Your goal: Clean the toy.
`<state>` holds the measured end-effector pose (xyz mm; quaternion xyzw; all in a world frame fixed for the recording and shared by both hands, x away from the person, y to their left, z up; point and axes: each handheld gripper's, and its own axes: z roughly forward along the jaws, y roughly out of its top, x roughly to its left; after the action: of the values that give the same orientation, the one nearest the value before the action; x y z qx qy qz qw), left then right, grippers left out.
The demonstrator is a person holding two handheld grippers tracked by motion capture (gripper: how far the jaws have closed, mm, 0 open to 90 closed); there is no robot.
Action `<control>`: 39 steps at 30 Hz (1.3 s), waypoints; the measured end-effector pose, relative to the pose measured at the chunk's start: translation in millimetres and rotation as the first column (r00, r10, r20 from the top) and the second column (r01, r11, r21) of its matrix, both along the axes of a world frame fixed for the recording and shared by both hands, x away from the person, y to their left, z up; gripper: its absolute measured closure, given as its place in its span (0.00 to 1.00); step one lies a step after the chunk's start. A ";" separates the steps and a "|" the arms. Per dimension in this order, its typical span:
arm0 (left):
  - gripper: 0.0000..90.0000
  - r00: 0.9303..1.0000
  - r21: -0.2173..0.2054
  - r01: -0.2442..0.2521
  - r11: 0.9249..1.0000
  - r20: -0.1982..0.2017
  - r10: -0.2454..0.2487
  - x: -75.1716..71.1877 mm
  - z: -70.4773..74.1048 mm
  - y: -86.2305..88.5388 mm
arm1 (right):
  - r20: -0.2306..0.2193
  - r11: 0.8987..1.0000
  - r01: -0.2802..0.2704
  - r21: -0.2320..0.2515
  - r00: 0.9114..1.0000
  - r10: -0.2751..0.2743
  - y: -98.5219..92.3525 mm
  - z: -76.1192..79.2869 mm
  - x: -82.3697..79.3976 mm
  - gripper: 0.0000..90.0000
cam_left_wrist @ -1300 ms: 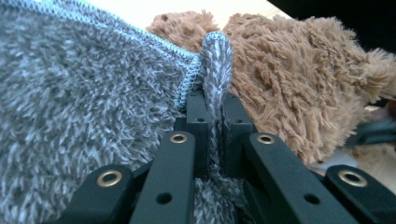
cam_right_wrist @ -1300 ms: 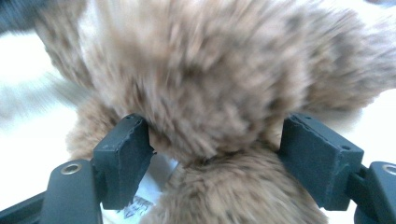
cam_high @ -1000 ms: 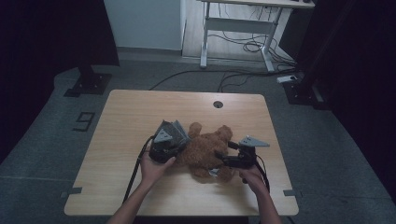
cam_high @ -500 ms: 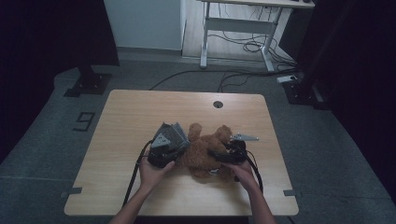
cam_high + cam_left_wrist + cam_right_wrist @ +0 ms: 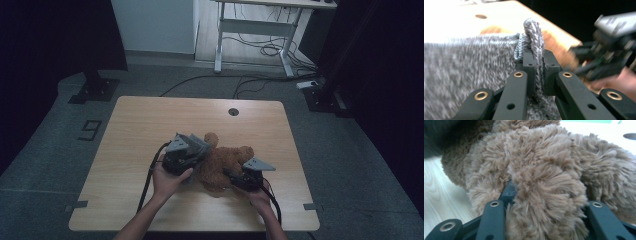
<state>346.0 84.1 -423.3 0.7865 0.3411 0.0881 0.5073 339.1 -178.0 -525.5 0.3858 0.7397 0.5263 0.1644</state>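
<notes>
High view is showing the brown plush bear (image 5: 225, 167) lying on the counter (image 5: 150, 120); left gripper (image 5: 192, 150) is pinching grey knit cloth (image 5: 469, 65); right gripper (image 5: 235, 176), jaws just closing, is clenching the bear's fur.

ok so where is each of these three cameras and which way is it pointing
High view: above the person's side, looking forward and down on the table; forearms, both claws.
Left gripper view: on the left claw, looking along jaws shut on grey knit cloth.
Right gripper view: on the right claw, jaws around the brown plush toy.
Shared: the toy, the table.
</notes>
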 end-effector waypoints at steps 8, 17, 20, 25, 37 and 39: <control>0.92 0.996 0.016 0.087 0.996 -0.026 -0.087 26.4 12.8 -102.4 | 0.046 0.999 0.023 -0.029 0.999 -0.021 4.0 -0.6 -9.5 0.60; 0.93 0.991 0.063 0.067 0.996 -0.123 -0.059 39.5 -42.0 -103.6 | 0.065 0.998 0.028 -0.048 0.998 -0.025 6.0 -3.2 -14.9 0.61; 0.93 0.994 0.044 0.038 0.998 -0.103 -0.033 31.0 -39.0 -83.2 | 0.074 0.997 0.041 -0.072 0.997 -0.036 10.6 -1.5 -16.8 0.61; 0.93 0.997 0.063 -0.063 0.996 -0.045 0.066 22.7 -37.8 -39.6 | 0.073 0.996 0.049 -0.070 0.996 -0.044 9.1 -1.8 -16.1 0.61; 0.94 0.983 -0.057 -0.153 0.987 -0.107 0.147 16.9 -49.4 56.3 | 0.063 0.998 0.048 -0.047 0.997 -0.045 7.4 -1.9 -13.9 0.61; 0.94 0.982 -0.068 -0.158 0.985 -0.116 0.150 15.2 -50.1 65.0 | 0.067 0.998 0.050 -0.050 0.997 -0.046 8.2 -1.7 -14.6 0.61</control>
<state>361.2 149.1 -473.4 0.7413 0.4316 0.0704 0.5092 324.5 -169.7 -527.2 0.3814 0.7378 0.5153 0.2112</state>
